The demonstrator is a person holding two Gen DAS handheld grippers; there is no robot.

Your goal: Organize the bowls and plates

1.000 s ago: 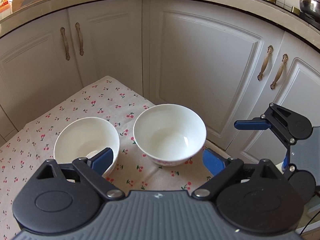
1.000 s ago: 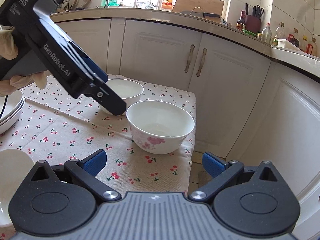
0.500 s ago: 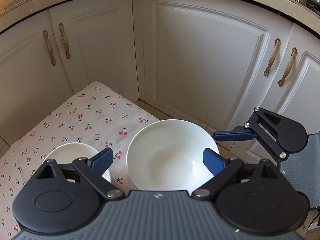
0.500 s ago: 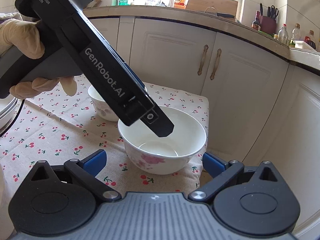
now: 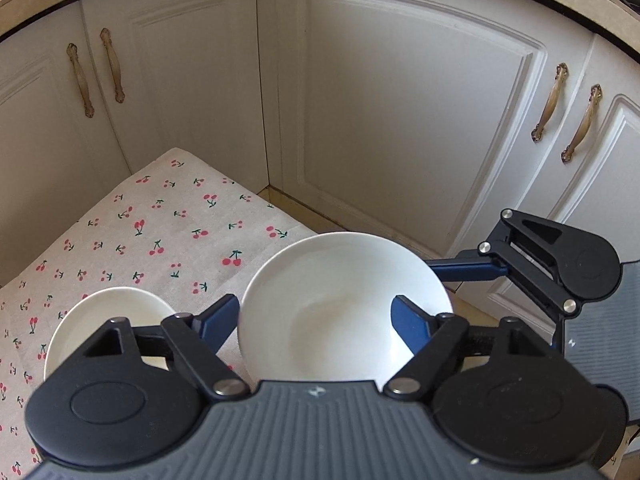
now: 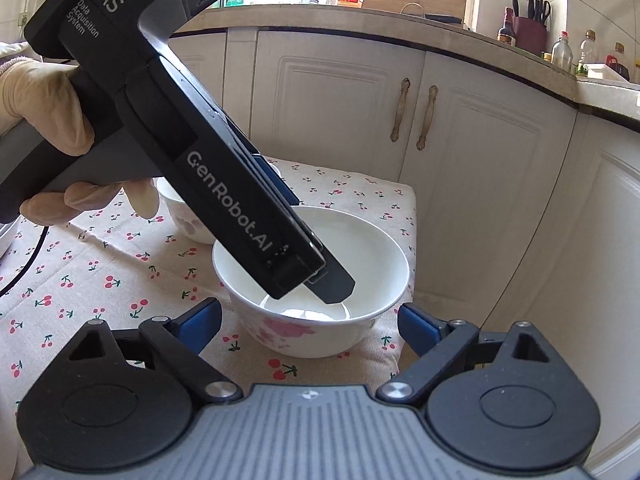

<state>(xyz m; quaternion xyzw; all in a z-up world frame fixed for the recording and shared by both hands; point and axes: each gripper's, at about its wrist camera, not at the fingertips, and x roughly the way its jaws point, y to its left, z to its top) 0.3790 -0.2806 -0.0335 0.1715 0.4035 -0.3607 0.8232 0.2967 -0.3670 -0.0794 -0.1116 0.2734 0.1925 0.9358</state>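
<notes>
Bowls sit 2 abreast at the worktop's (image 6: 100, 280) corner. Left gripper (image 5: 316, 320), jaws just narrowing, straddles the near bowl's (image 5: 340, 300) rim, 1 finger inside, 1 outside; whether the pads pinch it I cannot tell. Right gripper (image 6: 310, 320), also just narrowing, stands wide before it. A 1-sided pinch could tip this floral bowl off the cherry-print cloth's edge toward the white kitchen cabinets (image 6: 340, 120). The second bowl (image 5: 108, 320) waits beside.

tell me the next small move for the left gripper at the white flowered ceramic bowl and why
Probably finish closing the left gripper on the wall of the white flowered ceramic bowl. Its jaws have just been closing, one finger inside the bowl, one outside, the wall between them but seemingly not yet pinched; lifting now would likely slip.
</notes>
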